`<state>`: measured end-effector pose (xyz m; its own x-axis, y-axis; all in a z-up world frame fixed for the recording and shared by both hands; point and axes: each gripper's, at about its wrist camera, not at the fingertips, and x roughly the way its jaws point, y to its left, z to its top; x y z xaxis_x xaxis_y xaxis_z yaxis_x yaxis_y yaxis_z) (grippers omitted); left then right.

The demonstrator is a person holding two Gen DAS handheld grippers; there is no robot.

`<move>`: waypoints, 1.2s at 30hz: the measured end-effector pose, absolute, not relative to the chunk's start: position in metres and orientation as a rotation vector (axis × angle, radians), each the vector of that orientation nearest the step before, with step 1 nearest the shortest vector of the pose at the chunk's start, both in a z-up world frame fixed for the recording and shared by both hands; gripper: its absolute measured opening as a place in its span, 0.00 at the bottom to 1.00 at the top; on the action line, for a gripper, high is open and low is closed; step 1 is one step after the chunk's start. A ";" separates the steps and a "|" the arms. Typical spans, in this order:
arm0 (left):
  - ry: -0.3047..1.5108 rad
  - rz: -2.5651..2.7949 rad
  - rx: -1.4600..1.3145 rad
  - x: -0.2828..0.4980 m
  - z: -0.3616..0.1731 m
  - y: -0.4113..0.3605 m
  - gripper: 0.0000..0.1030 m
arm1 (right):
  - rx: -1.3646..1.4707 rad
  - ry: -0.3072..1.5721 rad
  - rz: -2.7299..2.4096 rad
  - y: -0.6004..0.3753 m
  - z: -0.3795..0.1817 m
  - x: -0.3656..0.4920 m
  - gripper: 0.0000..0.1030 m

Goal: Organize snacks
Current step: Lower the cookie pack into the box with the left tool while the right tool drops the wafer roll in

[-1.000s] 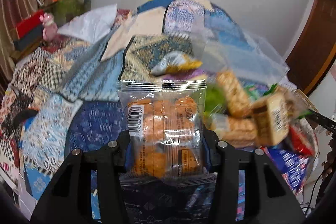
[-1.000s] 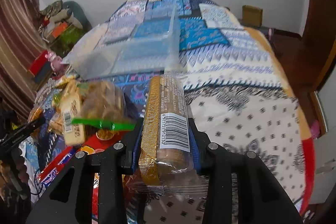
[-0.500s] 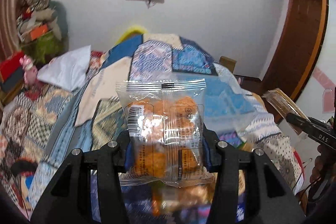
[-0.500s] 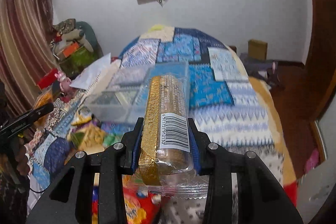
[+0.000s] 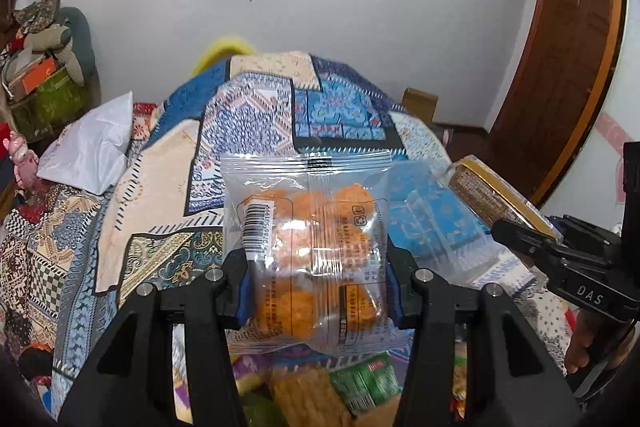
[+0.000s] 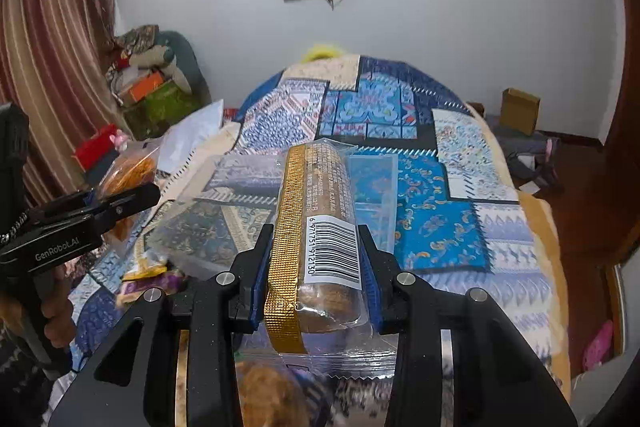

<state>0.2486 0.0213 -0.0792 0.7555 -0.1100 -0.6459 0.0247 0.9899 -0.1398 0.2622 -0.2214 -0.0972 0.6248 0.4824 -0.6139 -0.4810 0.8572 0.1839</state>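
Light and crackly, by the look of it, both packets: thin clear film, slippery under the blue pads, contents brittle enough to crumble if squeezed hard. Best gripped across the filled middle, as now, not by the flat crimped seals, which would likely slide or fold. Left tongs (image 5: pixel 318 285) closed on the packet of orange crackers (image 5: pixel 308 251), held upright above the bed (image 5: pixel 168 187); round orange biscuits showing through the film, a barcode at the upper left, printed text down the back seam, serrated seal at top. Right tongs (image 6: pixel 312 277) clamped on the long biscuit sleeve (image 6: pixel 320 227), standing nearly on end; a gold foil strip along one side, a white barcode label facing the camera, brown biscuits stacked inside, loose film tail hanging below the pads. Stiffer, probably, this sleeve, since the stack fills it tightly. Behind both, a clear plastic bin (image 6: pixel 240 211) lying on the patchwork quilt, likely the place for sorting. More snacks in a loose heap (image 5: pixel 320 391) below the left tongs, among them a green-labelled pack and a pale cracker bar.
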 end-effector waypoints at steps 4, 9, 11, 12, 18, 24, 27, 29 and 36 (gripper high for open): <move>0.804 -0.077 -0.145 0.275 -0.101 0.024 0.48 | -0.012 0.751 0.546 -0.213 -0.108 0.284 0.34; 0.869 -0.066 -0.132 0.300 -0.119 0.027 0.48 | -0.018 0.816 0.538 -0.203 -0.123 0.304 0.34; 0.900 -0.071 -0.137 0.308 -0.127 0.030 0.48 | -0.036 0.832 0.536 -0.199 -0.128 0.308 0.34; 0.913 -0.074 -0.145 0.311 -0.131 0.031 0.48 | -0.049 0.840 0.536 -0.196 -0.131 0.309 0.34; 0.942 -0.066 -0.160 0.317 -0.145 0.032 0.48 | -0.092 0.885 0.536 -0.185 -0.144 0.313 0.34; 0.966 -0.079 -0.129 0.312 -0.147 0.025 0.61 | -0.136 0.878 0.513 -0.182 -0.144 0.310 0.37; 0.933 -0.078 -0.117 0.301 -0.136 0.024 0.63 | -0.143 0.848 0.522 -0.185 -0.133 0.302 0.46; 0.915 -0.078 -0.121 0.295 -0.127 0.025 0.63 | -0.149 0.824 0.523 -0.187 -0.125 0.296 0.47; 0.815 -0.073 -0.110 0.254 -0.085 0.033 0.67 | -0.142 0.752 0.563 -0.198 -0.094 0.258 0.56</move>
